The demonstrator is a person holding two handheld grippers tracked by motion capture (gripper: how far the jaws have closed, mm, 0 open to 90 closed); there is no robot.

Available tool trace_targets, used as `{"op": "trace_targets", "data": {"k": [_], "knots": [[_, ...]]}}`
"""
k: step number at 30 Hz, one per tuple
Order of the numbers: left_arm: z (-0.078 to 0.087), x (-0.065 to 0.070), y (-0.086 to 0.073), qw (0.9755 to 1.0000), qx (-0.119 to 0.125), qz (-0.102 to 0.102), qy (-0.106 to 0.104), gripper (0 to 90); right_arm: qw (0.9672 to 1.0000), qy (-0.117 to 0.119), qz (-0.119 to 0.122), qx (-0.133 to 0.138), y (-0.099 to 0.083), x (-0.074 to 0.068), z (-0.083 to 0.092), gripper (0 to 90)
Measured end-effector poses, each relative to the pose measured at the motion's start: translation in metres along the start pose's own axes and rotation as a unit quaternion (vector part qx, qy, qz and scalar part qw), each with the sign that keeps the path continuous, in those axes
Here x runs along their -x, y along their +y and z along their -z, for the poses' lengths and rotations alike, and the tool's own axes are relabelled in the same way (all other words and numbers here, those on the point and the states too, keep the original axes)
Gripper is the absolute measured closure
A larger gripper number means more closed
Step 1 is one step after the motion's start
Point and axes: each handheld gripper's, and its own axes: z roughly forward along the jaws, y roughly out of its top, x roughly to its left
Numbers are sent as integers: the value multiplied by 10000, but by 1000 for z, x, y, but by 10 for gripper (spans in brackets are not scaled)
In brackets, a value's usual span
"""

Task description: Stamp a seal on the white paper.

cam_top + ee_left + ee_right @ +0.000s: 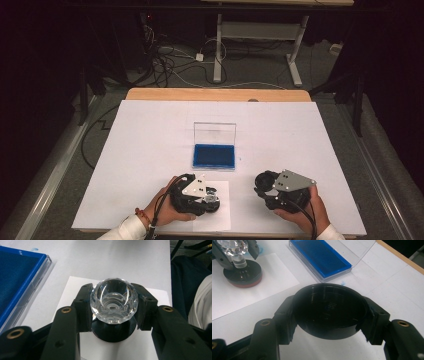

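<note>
A stamp with a clear faceted crystal knob [113, 302] and a round black base [113, 333] stands on a small white paper sheet [81, 283]. My left gripper [113, 307] is shut on the knob, one jaw on each side. In the high view the left gripper [211, 196] sits at the near edge, on the paper [220, 217]. My right gripper [329, 316] is shut on a round black cap [329, 308], hollow side up; the right gripper [264, 186] is low over the table at the near right. The stamp [240, 270] stands to the far left of the cap.
A blue ink pad [214, 155] lies mid-table in a clear case with its lid [215, 133] standing upright. The ink pad [322, 257] lies just beyond the cap. White covering [300, 140] lies over the table. A desk frame and cables stand on the floor behind.
</note>
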Motion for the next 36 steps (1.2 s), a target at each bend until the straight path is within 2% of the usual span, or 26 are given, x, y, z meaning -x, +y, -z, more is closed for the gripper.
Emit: {"op": "trace_targets", "data": {"k": [8, 18, 36], "knots": [[0, -2, -1, 10000, 29, 72, -58, 541, 10000, 4, -9, 20, 0, 1, 1, 385], [0, -1, 0, 10000, -26, 37, -25, 541, 10000, 4, 14, 15, 1, 0, 1, 385], [-1, 0, 0, 9999, -39, 130, -14, 540, 10000, 35, 36, -2, 1, -1, 0, 385]]}}
